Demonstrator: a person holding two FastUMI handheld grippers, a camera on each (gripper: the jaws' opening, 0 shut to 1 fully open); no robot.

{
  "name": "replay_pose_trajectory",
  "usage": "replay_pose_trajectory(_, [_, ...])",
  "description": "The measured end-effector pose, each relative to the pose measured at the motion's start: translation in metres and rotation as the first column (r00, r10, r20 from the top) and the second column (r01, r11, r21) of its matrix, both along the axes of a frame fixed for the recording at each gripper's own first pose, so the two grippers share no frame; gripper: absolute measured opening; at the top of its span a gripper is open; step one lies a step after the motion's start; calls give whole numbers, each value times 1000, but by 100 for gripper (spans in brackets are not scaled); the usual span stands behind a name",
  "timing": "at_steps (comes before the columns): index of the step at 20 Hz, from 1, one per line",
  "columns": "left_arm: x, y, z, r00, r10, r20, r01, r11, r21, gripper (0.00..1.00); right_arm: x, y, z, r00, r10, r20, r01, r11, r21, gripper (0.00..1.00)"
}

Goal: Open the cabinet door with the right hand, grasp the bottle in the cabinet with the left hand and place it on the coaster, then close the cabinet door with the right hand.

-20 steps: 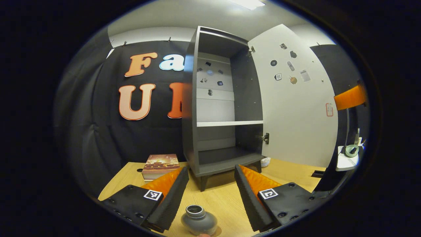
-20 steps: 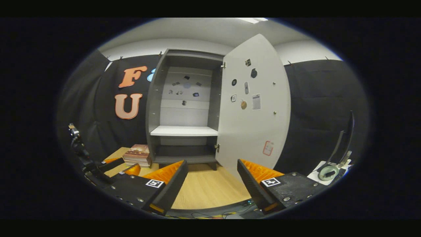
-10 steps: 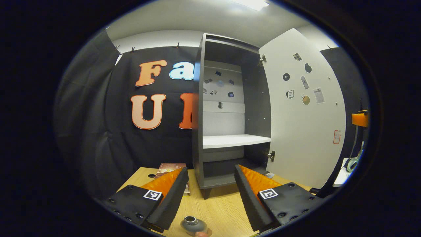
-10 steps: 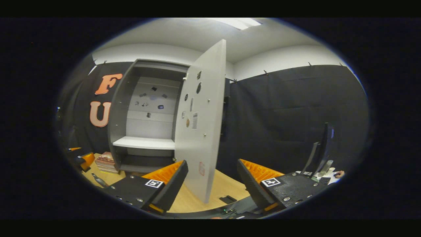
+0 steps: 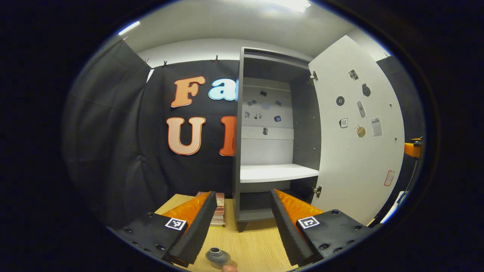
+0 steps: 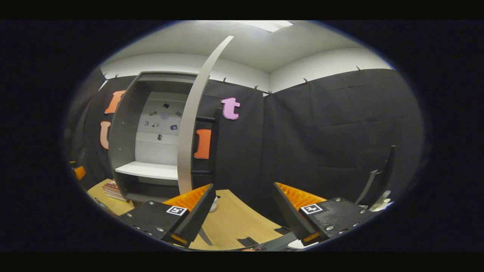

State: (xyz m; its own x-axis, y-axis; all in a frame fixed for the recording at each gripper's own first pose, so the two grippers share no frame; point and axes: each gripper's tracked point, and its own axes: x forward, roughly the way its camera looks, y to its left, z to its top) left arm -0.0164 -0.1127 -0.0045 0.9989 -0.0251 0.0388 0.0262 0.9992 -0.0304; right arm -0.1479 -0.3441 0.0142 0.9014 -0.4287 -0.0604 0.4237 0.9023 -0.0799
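The grey bottle [image 5: 217, 257] stands upright on the wooden table [image 5: 257, 245], low between my left gripper's fingers and clear of both. A pinkish bit [image 5: 228, 268] shows right beside its base. My left gripper [image 5: 242, 194] is open and empty, facing the grey cabinet [image 5: 237, 151]. The cabinet's white door [image 5: 355, 158] with stickers stands swung out to the right, and the shelf [image 5: 278, 172] is bare. In the right gripper view the door [image 6: 191, 124] appears edge-on in front of the cabinet [image 6: 124, 143]. My right gripper [image 6: 244, 187] is open, just right of the door's lower edge.
A stack of books [image 5: 218, 212] lies left of the cabinet's feet, also seen as books [image 6: 111, 187]. A small white object [image 6: 213, 206] sits on the table [image 6: 234, 223] by the cabinet. Black cloth walls stand behind and to the right.
My left gripper has drawn back from the bottle, which now looks smaller and lower. My right gripper has moved right, around the door: its inner face has turned to an edge-on view.
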Motion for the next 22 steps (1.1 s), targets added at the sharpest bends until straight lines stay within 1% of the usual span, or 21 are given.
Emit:
replay_pose_trajectory(2, [2, 3, 8, 1000, 11, 10, -11, 1000, -1, 91, 4, 6, -2, 999, 46, -7, -46, 999, 12, 91])
replay_pose_trajectory(5, [4, 8, 14, 1000, 28, 13, -28, 1000, 7, 92, 7, 25, -5, 994, 107, -12, -106, 991, 82, 88])
replay_pose_trajectory(8, [5, 12, 20, 999, 44, 16, -44, 999, 0, 91, 13, 48, -9, 987, 160, -13, -158, 981, 116, 88])
replay_pose_trajectory(9, [3, 13, 21, 999, 46, 13, -46, 999, -5, 91, 8, 50, -8, 983, 183, -17, -180, 976, 123, 88])
replay_pose_trajectory(11, [0, 17, 22, 998, 62, 7, -62, 998, -16, 91, 15, 72, -8, 971, 240, -19, -235, 963, 130, 88])
replay_pose_trajectory(14, [-6, 24, 21, 995, 95, 2, -95, 995, -35, 91, 23, 102, 2, 944, 329, 10, -327, 933, 150, 87])
replay_pose_trajectory(15, [-8, 26, 22, 994, 107, 2, -107, 993, -41, 91, 25, 111, 5, 933, 359, 27, -359, 922, 149, 88])
replay_pose_trajectory(18, [-13, 34, 24, 990, 144, 12, -143, 989, -32, 92, 38, 138, 4, 896, 442, 33, -441, 882, 166, 87])
replay_pose_trajectory(22, [-13, 44, 28, 987, 159, 15, -159, 987, -21, 91, 73, 182, 5, 845, 530, 67, -533, 825, 188, 87])
